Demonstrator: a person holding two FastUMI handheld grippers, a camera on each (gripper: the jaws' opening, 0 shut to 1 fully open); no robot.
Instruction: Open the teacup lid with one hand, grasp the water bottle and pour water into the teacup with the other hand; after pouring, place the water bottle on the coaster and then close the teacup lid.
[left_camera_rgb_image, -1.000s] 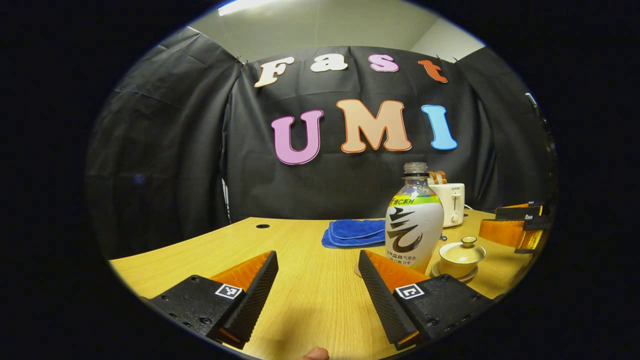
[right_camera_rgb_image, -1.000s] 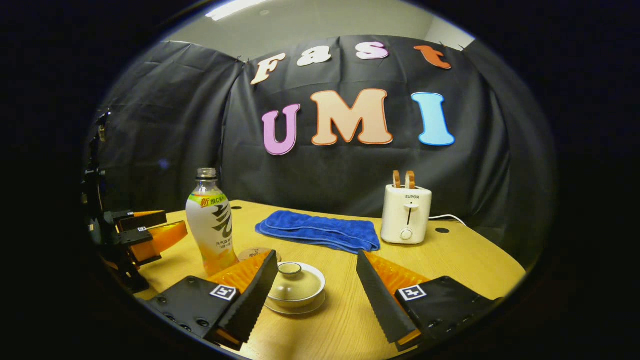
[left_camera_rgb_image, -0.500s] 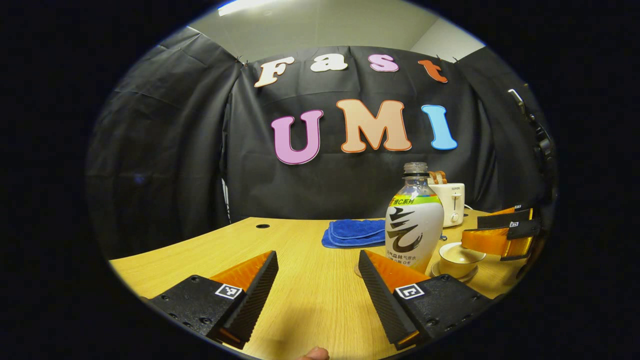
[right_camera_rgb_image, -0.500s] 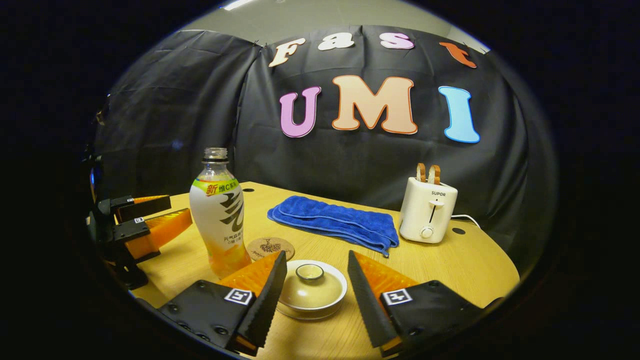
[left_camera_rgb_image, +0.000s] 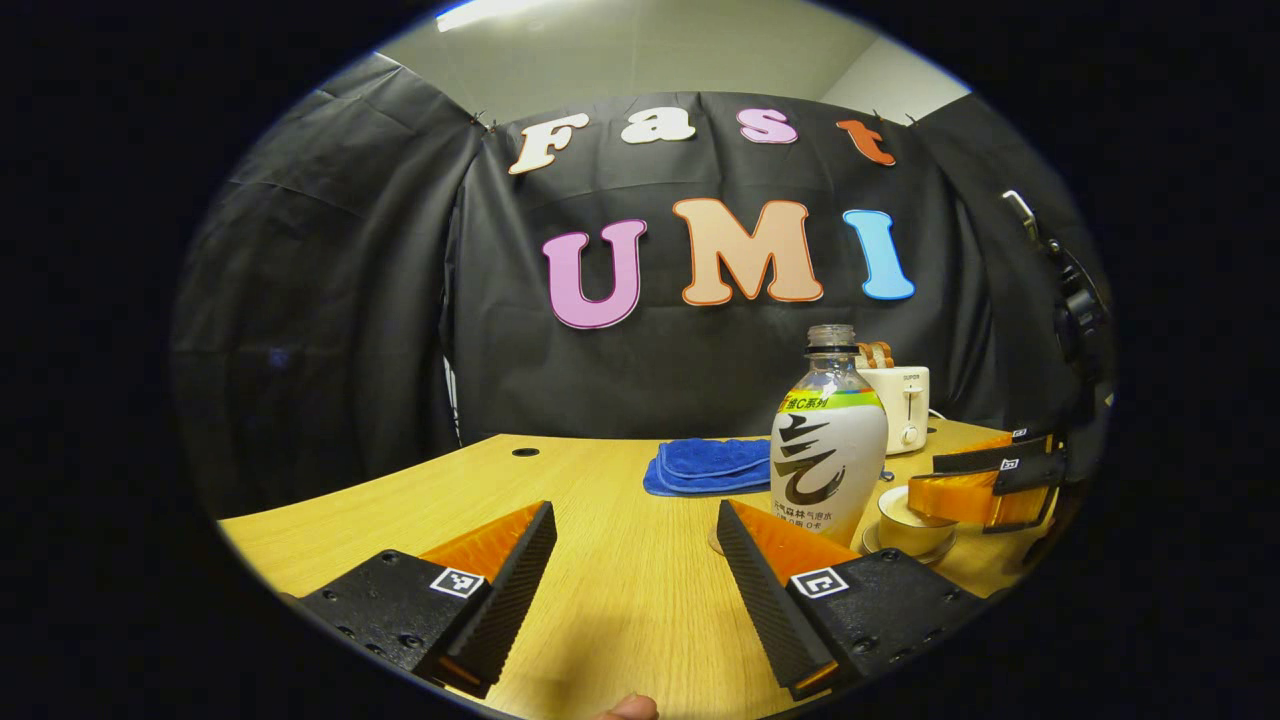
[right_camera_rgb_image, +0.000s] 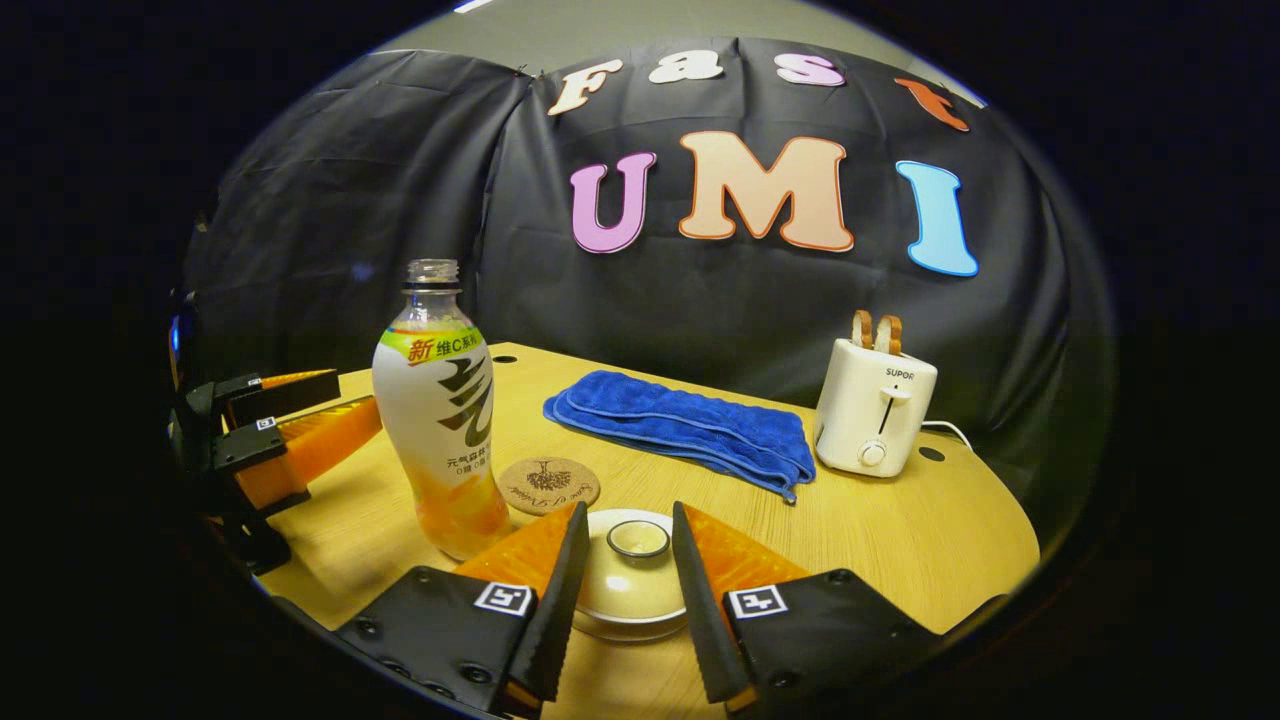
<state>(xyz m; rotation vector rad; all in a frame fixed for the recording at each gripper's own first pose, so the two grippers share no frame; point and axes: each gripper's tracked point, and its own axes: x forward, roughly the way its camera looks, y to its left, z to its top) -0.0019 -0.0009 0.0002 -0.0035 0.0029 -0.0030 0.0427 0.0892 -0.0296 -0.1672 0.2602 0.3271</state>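
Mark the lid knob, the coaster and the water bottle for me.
lid knob (right_camera_rgb_image: 638, 538), right gripper view, on its round top.
coaster (right_camera_rgb_image: 548, 485), right gripper view, on its printed face.
water bottle (right_camera_rgb_image: 440, 420), right gripper view, on the label mid-body.

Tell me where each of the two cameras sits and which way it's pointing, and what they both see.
Left gripper view: rides on the left gripper, low over the table, facing the booth wall; its open fingers flank bare wood, a fingertip at the bottom edge.
Right gripper view: rides on the right gripper, tilted down at the teacup; its fingers straddle the lid's knob.
Shared: water bottle, teacup, blue towel, toaster, and each shows the other gripper.
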